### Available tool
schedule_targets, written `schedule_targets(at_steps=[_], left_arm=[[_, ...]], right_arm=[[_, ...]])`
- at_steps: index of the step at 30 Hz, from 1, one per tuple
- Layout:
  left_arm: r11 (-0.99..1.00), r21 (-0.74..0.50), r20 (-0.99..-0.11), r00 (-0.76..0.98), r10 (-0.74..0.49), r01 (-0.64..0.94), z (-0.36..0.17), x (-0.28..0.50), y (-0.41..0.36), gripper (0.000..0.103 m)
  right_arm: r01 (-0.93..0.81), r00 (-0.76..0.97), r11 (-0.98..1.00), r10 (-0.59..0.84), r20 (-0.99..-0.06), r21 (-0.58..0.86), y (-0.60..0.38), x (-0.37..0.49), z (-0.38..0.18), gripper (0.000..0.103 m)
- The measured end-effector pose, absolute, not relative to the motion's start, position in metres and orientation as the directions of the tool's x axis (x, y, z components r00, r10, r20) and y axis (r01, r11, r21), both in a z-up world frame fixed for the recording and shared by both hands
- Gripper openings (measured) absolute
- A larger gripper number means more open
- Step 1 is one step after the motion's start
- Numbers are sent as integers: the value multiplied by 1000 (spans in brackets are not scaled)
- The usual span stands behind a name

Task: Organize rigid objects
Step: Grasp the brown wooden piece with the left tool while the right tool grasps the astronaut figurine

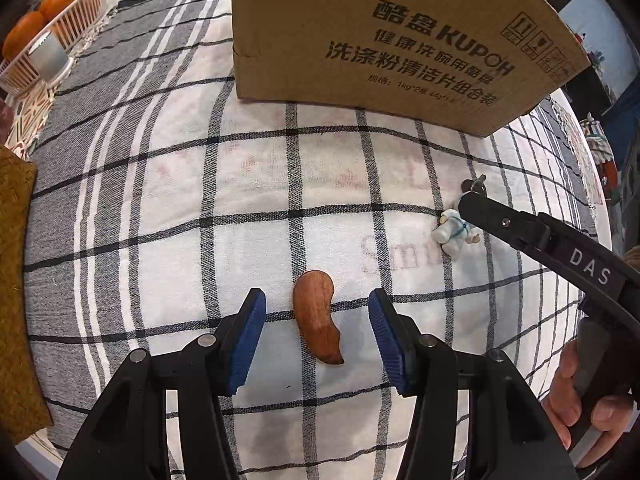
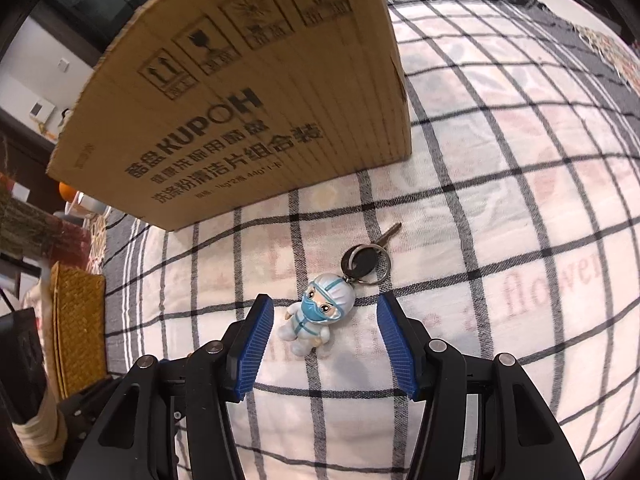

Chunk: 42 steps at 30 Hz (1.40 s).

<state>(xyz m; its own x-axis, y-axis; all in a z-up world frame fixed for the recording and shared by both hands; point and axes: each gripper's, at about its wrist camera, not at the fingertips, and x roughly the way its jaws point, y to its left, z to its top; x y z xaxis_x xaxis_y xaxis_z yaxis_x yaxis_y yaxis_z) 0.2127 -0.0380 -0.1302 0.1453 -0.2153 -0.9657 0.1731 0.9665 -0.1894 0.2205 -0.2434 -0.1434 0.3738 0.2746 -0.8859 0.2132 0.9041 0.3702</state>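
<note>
Black-checked white tablecloth (image 1: 248,184), brown cardboard box (image 1: 360,28), reddish-brown wooden piece (image 1: 316,316)

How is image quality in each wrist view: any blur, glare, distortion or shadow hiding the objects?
Left wrist view: strong fisheye bowing of the checked cloth, dark corners; the wooden piece is sharp between the open left tongs, evenly lit. Right wrist view: same bowing; the figurine keychain is crisp between the open right tongs, while the cardboard box print looks slightly soft. No glare in either.

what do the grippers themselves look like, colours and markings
Both the left gripper and right gripper are black linkage frames with silver rivets and ribbed blue finger pads. The right one's side carries white "DAS" lettering, and a bare hand grips its handle.
</note>
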Motion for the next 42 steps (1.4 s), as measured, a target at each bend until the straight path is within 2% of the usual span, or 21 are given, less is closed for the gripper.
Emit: schedule_targets(at_steps=[13,15,19,26,42], left_arm=[[967,-211,-964,133,-230,142,-138,216,-37,34],[968,-210,-963,140,-229,136,-137,215,-35,24],[967,-215,-959,158,-236,140,-137,213,-35,23],[966,-219,-950,196,-243,135,-131,215,-39,23],[964,-214,-909,329,-256,157,-101,216,-34,23]], right_arm=[[268,369,871,302,-879,412,-249,229,-153,44],[272,369,870,300,-879,411,-248,229,-153,44],[278,369,870,296,-881,408,-249,228,-154,32],[268,375,867,308,-874,421,-249,223,-153,31],[175,437,926,231,-869,334,-236,215,-120,31]])
